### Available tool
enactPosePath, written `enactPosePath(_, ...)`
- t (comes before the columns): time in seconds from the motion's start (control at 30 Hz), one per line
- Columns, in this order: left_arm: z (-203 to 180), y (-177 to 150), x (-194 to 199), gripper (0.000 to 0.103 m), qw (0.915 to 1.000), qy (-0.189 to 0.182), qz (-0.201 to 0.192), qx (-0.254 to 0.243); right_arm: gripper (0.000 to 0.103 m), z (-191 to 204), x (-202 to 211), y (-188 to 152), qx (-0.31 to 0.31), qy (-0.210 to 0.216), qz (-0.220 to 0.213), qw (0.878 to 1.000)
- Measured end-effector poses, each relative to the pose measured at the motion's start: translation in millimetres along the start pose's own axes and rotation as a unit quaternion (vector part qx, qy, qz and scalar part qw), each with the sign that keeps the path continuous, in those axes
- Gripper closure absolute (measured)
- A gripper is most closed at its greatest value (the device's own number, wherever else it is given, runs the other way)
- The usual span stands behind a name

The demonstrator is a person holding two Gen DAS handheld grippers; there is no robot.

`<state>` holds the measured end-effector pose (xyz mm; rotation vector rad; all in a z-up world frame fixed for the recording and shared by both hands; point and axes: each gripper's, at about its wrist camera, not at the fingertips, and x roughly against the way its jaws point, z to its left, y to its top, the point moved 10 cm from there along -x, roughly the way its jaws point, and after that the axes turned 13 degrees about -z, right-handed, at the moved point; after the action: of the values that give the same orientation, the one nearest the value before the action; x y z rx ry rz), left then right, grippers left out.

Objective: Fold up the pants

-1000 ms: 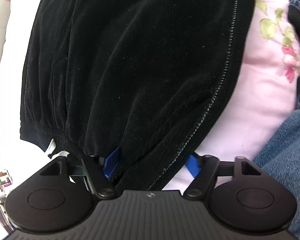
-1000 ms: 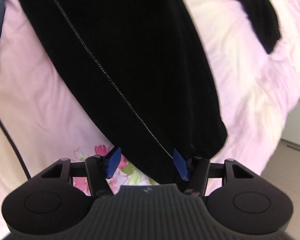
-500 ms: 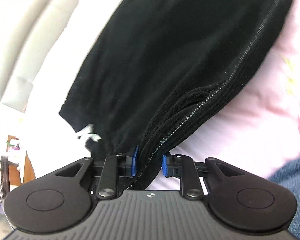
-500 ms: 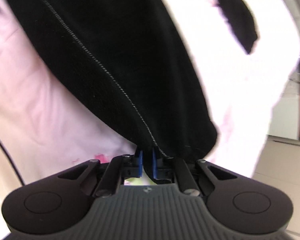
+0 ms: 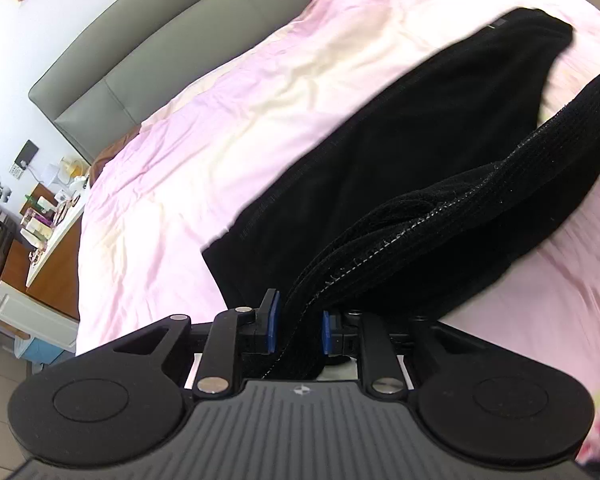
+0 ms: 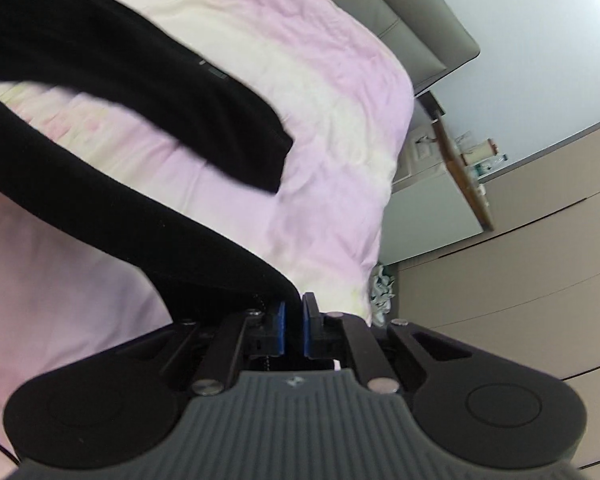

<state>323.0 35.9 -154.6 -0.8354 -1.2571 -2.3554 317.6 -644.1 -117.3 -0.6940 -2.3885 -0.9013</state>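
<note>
Black ribbed pants lie on a pink bedspread. My left gripper is shut on a thick bunched edge of the pants with a pale stitched seam, lifted off the bed and stretching away to the upper right. In the right wrist view the pants hang as a raised band from my right gripper, which is shut on a thin edge of the cloth. One pant leg end rests flat on the bedspread beyond.
A grey padded headboard runs along the far side of the bed. A cluttered wooden nightstand stands at the left in the left wrist view. Beige wardrobe doors and a white cabinet stand right of the bed.
Both grippers went from open around the pants' edges to shut on them. Both then rose and rolled, lifting the cloth off the bed, so the room has come into view.
</note>
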Motion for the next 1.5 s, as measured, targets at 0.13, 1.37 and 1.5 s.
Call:
enactPosePath(0.13,19.5,34.8,-44.1,0.081,0.9997,0.012,0.02,0.008,0.102,-9.0,-56.1,47.0,0.014,-0.01,0.008,1.0)
enactPosePath(1.37,70.3,47.9,-246.9,0.026,0.9918,0.01,0.103,0.076,0.056,58.5,-358.4,200.5,0.082,-0.045,0.066,0.993)
enactPosePath(1.5,98.3,61.8,-235.3,0.023,0.9867,0.011,0.076,0.143,0.037,61.3,-341.8,207.7,0.065,-0.037,0.037,0.997)
